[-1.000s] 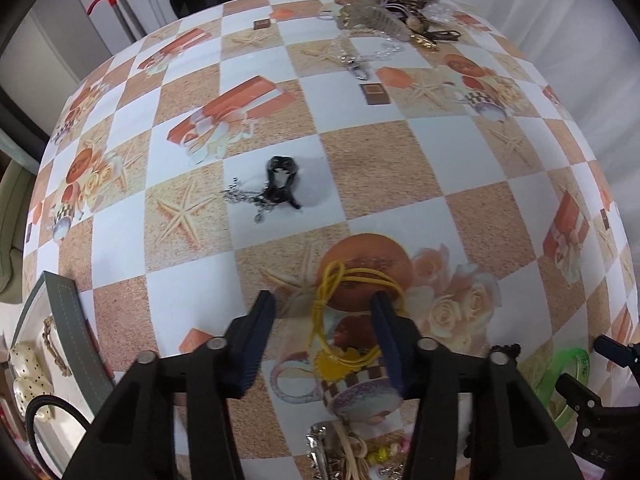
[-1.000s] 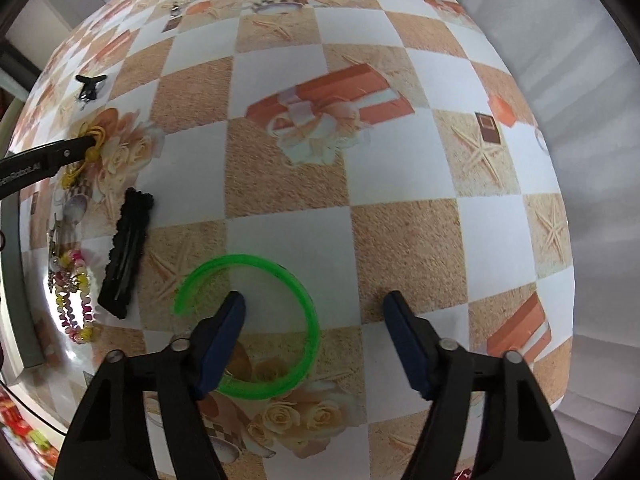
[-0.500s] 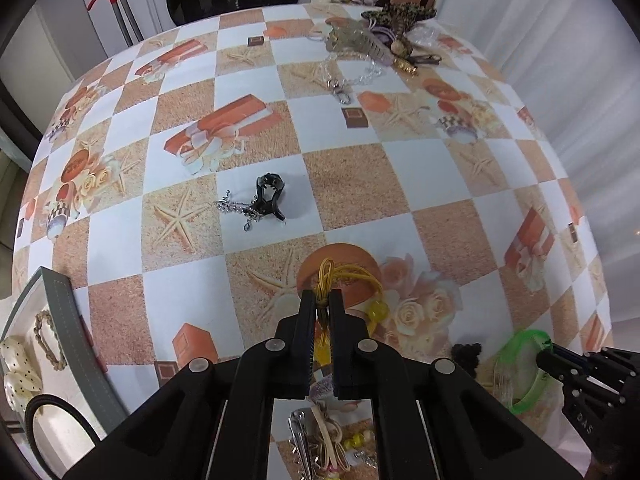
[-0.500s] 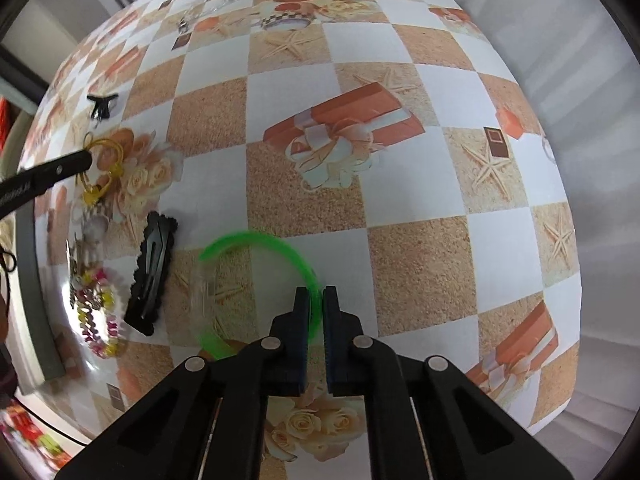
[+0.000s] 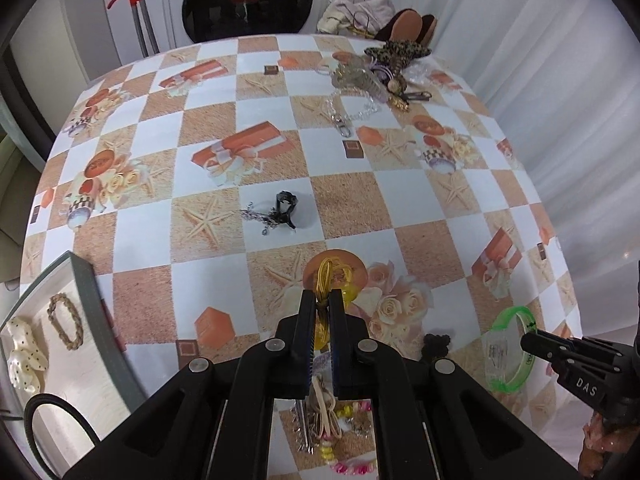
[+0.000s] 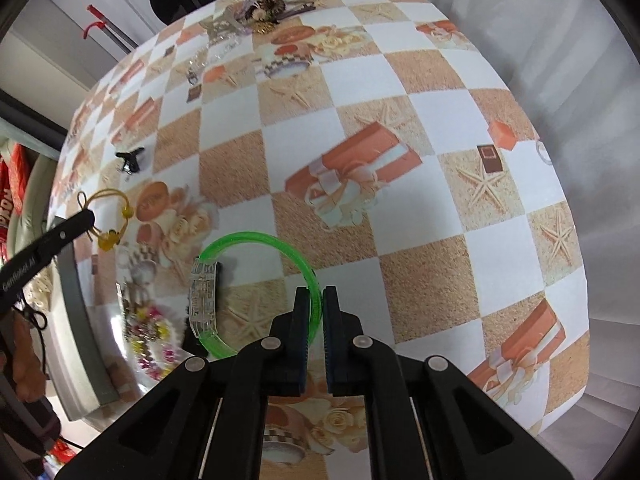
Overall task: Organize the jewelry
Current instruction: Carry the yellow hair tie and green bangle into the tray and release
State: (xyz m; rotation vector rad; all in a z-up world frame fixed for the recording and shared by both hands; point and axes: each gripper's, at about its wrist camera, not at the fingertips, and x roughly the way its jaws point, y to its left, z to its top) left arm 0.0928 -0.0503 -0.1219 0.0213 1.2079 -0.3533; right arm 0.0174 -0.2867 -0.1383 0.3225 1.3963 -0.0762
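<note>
At about nine o'clock in the left wrist view the grey-edged tray (image 5: 86, 296) is cut by the frame, with a braided ring (image 5: 66, 322) and a dotted white bow (image 5: 24, 354) lying in it; how much room is left there cannot be judged. At six o'clock the left gripper (image 5: 321, 312), whose fingers were spread a second ago, is now clamped on the yellow cord bracelet (image 5: 330, 276), which is raised off the checked tablecloth (image 5: 400, 204) (its lower loop is hidden between the pads). Below it, a heap of beaded pieces (image 5: 336, 432) is largely masked by the gripper body. At four o'clock the right gripper (image 6: 316, 308), likewise wide open a second earlier, is seen pinched on the green bangle (image 6: 256, 240), also lifted clear of the cloth; its clear plastic segment is blurred. Both picks are judged complete, so carrying toward the tray is probably next. A black hair claw (image 5: 286, 206) and a far pile of trinkets (image 5: 384, 72) are left untouched.
</note>
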